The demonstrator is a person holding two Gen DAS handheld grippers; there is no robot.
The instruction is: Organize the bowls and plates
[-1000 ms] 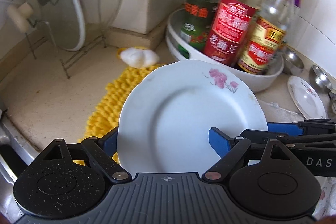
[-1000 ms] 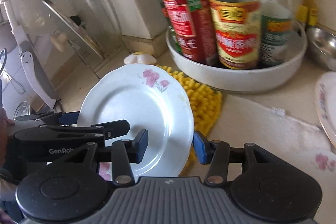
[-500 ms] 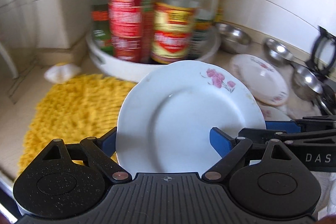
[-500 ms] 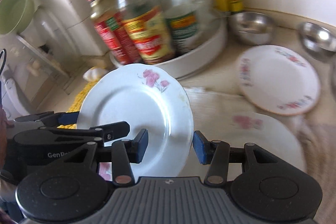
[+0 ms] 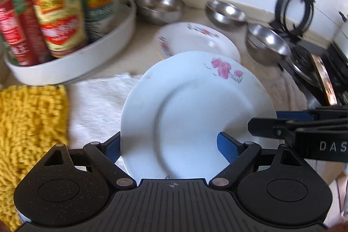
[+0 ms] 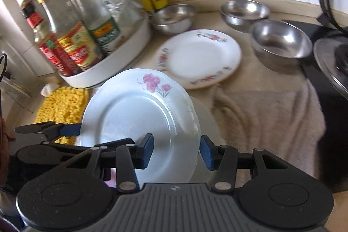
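A white plate with pink flowers (image 5: pixel 195 112) (image 6: pixel 139 119) hangs tilted above the counter, carried between both grippers. My left gripper (image 5: pixel 170 146) holds its left side: one blue pad presses the rim's edge, the other lies over the plate's face. My right gripper (image 6: pixel 176 149) holds the right side the same way. Just beneath it a second white plate (image 6: pixel 205 121) lies on a beige towel (image 6: pixel 267 114), mostly hidden. Farther back on the counter rests a plate with a floral rim (image 6: pixel 199 60) (image 5: pixel 195 40). Behind that are three steel bowls (image 6: pixel 174 16) (image 6: pixel 244 11) (image 6: pixel 282 42).
A white round tray (image 6: pixel 121 51) full of sauce bottles stands at the back left. A yellow shaggy mat (image 6: pixel 63 103) lies in front of it. A black stove with a metal lid (image 6: pixel 326 71) borders the towel on the right. Tiled wall runs behind.
Both grippers have swung to the right with the plate in them, away from the lid rack and past the bottle tray. The towel, the other plates and the steel bowls have come into view.
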